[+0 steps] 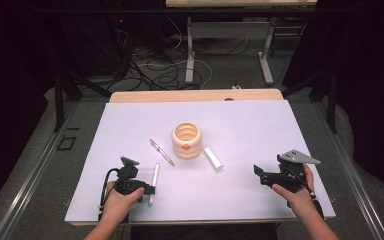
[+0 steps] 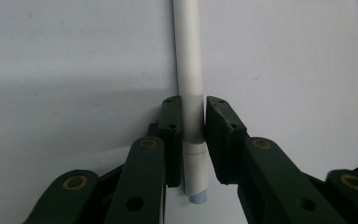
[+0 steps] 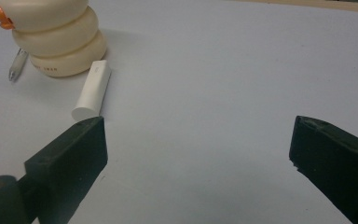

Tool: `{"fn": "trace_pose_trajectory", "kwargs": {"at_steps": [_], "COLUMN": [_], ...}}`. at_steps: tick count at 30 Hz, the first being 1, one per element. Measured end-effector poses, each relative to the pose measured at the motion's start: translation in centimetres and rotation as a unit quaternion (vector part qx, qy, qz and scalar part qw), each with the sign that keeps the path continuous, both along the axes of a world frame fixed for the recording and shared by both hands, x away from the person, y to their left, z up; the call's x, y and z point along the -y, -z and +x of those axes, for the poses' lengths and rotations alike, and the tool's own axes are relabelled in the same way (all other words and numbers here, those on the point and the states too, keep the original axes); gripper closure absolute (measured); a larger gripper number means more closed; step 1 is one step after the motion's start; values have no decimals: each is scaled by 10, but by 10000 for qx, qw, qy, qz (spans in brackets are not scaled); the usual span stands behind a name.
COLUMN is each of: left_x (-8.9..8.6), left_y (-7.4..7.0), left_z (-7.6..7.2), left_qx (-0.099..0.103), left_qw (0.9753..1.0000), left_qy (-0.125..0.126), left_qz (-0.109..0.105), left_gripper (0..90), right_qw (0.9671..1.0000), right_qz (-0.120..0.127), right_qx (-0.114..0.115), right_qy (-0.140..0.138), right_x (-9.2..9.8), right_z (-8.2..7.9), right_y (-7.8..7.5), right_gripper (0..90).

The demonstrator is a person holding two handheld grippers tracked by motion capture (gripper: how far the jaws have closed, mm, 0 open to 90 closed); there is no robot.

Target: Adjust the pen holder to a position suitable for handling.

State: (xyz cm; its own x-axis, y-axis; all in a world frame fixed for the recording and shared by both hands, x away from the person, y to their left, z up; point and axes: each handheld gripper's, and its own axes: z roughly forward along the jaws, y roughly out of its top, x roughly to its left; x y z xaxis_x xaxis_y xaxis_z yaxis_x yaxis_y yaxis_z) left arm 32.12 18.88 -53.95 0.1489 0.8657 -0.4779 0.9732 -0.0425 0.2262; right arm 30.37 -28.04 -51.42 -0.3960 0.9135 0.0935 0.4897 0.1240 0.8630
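Note:
A long white pen (image 1: 153, 184) (image 2: 189, 88) lies on the white sheet at the near left, and my left gripper (image 1: 149, 190) (image 2: 194, 122) is shut on its near end, with the jaws pressed to both sides. A cream ribbed cup (image 1: 186, 140) (image 3: 51, 37) with an orange mark stands at the middle. A silver pen (image 1: 162, 152) (image 3: 17, 64) lies left of the cup. A short white cylinder (image 1: 213, 159) (image 3: 92, 91) lies right of it. My right gripper (image 1: 258, 174) (image 3: 198, 149) stands open at the near right, its jaws wide apart over bare sheet.
The white sheet (image 1: 250, 125) covers most of the wooden table (image 1: 195, 95). Beyond the far edge are table legs (image 1: 190, 60) and cables (image 1: 150, 70) on the floor. A dark frame rail (image 1: 20, 185) runs along the left.

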Motion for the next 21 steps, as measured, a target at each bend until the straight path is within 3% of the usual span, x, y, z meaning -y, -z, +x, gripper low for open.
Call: {"fn": "trace_pose_trajectory", "kwargs": {"at_steps": [3, 4, 5, 7, 12, 13, 21], "left_x": [-1, 1, -2, -2, -4, -2, -1], "left_y": [0, 0, 1, 1, 2, 2, 1], "left_z": [0, 0, 1, 0, 1, 0, 0], "left_qx": [-57, -105, -75, -163, -122, -182, -44], "left_qw": [10000, 9997, 10000, 9994, 9997, 9992, 9998], "left_qy": [-17, -182, -39, -240, -151, -273, -169], "left_qz": [-13, -102, -44, -185, -159, -226, -126], "left_gripper": [783, 785, 786, 788, 789, 790, 791], "right_qw": [10000, 10000, 10000, 10000, 10000, 10000, 10000], "right_qz": [0, -2, -37, -33, -7, -18, -30], "right_qx": [-4, 1, 4, 2, -1, -1, -14], "right_qy": [3, 0, -4, 1, 1, 0, -16], "right_x": [0, 0, 0, 0, 0, 0, -1], "right_z": [0, 0, 1, 0, 0, 0, 0], "right_y": [0, 0, 1, 0, 0, 1, 1], "right_gripper": [39, 39, 39, 39, 39, 39, 39]}}
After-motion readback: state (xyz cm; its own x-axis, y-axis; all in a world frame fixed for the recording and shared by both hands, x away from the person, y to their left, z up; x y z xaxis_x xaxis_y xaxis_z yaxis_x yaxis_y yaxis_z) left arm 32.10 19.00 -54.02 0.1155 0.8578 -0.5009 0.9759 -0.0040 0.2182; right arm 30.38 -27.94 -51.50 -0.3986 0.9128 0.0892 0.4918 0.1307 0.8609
